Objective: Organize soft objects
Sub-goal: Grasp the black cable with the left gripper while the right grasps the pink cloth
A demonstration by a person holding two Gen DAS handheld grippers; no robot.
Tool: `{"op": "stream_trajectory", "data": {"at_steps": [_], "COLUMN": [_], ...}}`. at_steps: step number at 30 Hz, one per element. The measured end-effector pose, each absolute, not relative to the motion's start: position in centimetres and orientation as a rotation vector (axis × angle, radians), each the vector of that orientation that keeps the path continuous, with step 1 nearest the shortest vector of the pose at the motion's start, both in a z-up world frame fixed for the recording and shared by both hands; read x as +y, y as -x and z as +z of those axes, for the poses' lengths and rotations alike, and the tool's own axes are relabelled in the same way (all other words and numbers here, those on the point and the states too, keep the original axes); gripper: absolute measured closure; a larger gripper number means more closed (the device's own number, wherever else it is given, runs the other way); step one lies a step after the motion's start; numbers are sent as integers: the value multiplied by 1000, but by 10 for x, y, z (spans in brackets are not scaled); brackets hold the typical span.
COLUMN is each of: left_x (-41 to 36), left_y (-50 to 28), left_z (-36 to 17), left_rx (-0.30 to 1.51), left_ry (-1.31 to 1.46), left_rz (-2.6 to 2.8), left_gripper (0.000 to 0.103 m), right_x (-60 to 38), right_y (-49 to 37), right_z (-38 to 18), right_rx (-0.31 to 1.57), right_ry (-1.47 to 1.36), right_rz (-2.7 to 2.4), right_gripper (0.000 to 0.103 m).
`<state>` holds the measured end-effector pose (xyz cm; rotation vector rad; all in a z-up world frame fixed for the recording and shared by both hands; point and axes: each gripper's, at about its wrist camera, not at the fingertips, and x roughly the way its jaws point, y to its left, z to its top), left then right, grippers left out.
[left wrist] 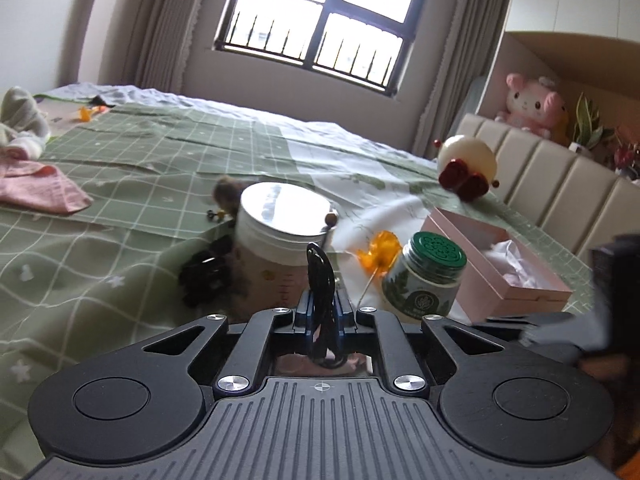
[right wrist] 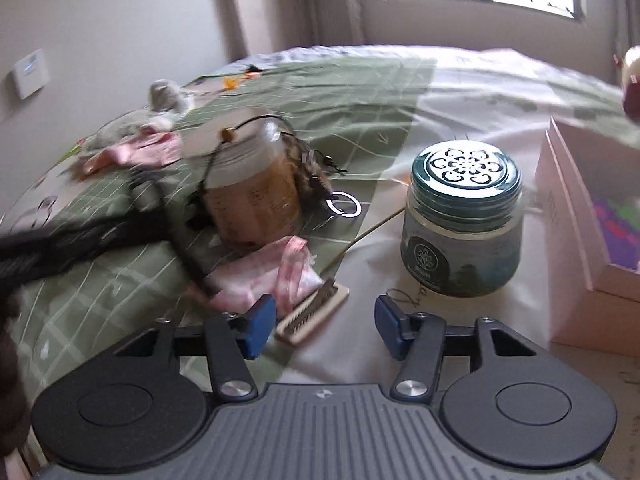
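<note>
My left gripper (left wrist: 320,308) is shut on a thin black cord (left wrist: 319,276) whose loop stands up between the pads, just in front of a large jar with a silver lid (left wrist: 280,236). In the right wrist view the cord (right wrist: 192,248) runs past that jar (right wrist: 252,184) toward a pink checked cloth (right wrist: 268,276) lying on the bed. My right gripper (right wrist: 324,328) hangs open over the white sheet with nothing between its blue pads. A small brush (right wrist: 312,312) lies beside its left finger. Another pink cloth (left wrist: 40,188) and a grey soft toy (left wrist: 20,120) lie far left.
A green-lidded jar (right wrist: 464,220) and an open pink box (right wrist: 580,240) stand to the right. An orange flower on a stick (left wrist: 380,252), a black hair clip (left wrist: 204,276) and a key ring (right wrist: 344,204) lie nearby. A cream and red plush (left wrist: 468,164) rests by the headboard.
</note>
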<state>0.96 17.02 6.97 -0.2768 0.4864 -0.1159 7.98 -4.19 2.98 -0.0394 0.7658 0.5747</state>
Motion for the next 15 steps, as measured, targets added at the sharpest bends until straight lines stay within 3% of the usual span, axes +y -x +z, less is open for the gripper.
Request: {"op": "stream_trajectory", "data": {"at_steps": [12, 14, 15], "left_x": [202, 203, 203], "left_y": [23, 22, 21], "left_z": [72, 76, 79], "left_rx": [449, 449, 448], "left_ry": [327, 308, 299], "left_rz": [-108, -100, -98], "left_gripper": [91, 91, 91], "right_x": [17, 27, 31], "right_y": [-96, -97, -95], "right_z": [32, 30, 30], "right_rx": [791, 815, 820], "right_ry": [198, 253, 286], "right_rz": [674, 676, 681], "right_gripper": [51, 64, 85]}}
